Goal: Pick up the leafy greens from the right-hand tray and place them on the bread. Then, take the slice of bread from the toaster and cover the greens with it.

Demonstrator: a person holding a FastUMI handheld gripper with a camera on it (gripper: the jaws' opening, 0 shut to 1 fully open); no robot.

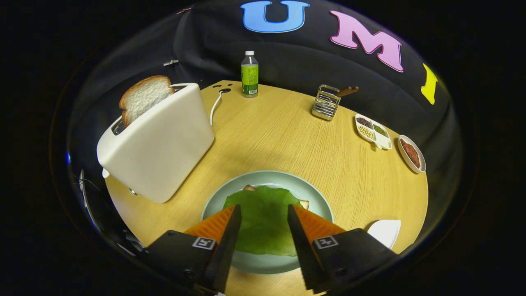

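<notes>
The leafy greens (263, 218) lie flat on a pale green plate (316, 197), covering a slice of bread whose corners (304, 203) peek out at the far edge. My gripper (263, 211) hovers just above the leaf, open, with the leaf showing in the gap between the fingers and nothing held. To the left beyond the plate stands a white toaster (160, 144) with a slice of bread (144, 96) sticking up out of its slot.
A green-labelled bottle (249, 75) stands at the table's far edge, a wire rack with a wooden-handled tool (326, 102) to its right. A divided dish of grains (373, 131), a dish of red sauce (411, 153) and a white tray (386, 232) line the right side.
</notes>
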